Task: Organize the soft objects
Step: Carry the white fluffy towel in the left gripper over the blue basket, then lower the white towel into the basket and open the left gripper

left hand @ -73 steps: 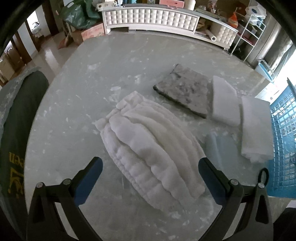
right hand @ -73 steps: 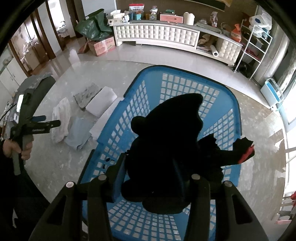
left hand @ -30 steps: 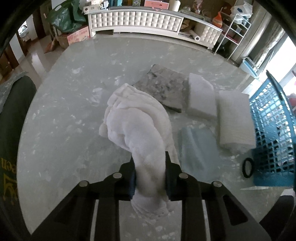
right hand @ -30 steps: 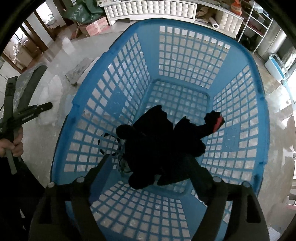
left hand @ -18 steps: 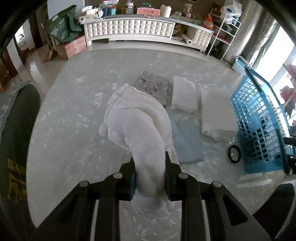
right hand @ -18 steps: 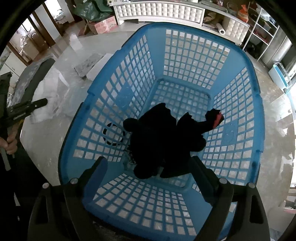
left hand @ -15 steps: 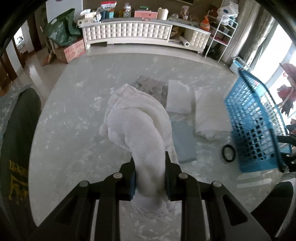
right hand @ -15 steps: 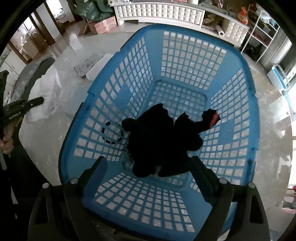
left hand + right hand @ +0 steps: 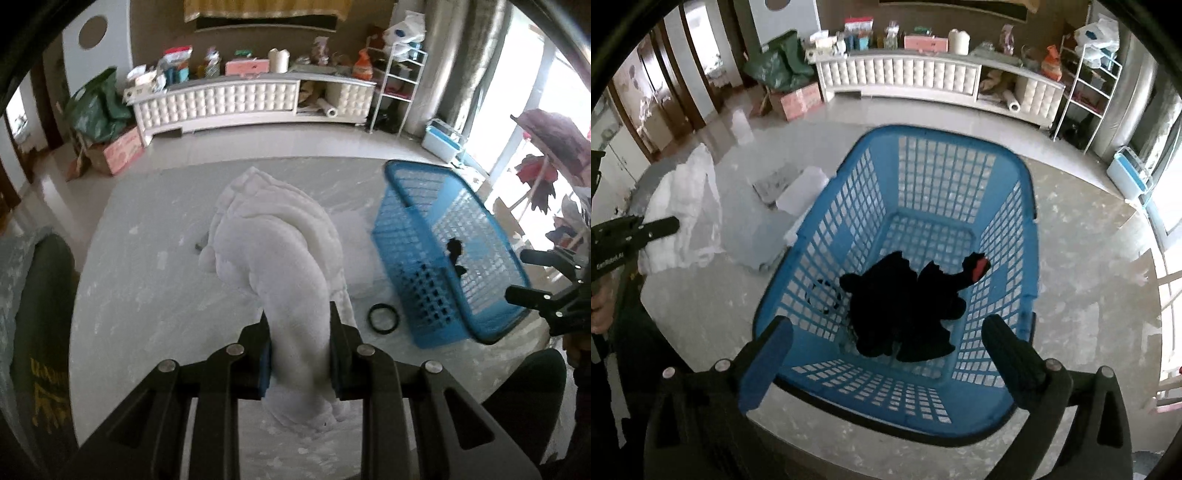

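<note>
Left wrist view: left gripper [image 9: 300, 345], jaws clamped on a white ribbed towel [image 9: 280, 258], lifted over the marble tabletop [image 9: 147, 280]; blue basket [image 9: 443, 258] to the right, black ring [image 9: 383, 318] beside it.

Right wrist view: right gripper [image 9: 886, 354], jaws wide apart w/ nothing held, above the basket [image 9: 1027, 236]; black cloth [image 9: 901, 310] lies inside.

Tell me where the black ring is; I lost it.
Left wrist view: the black ring lies on the table, between the white towel and the blue basket.
</note>
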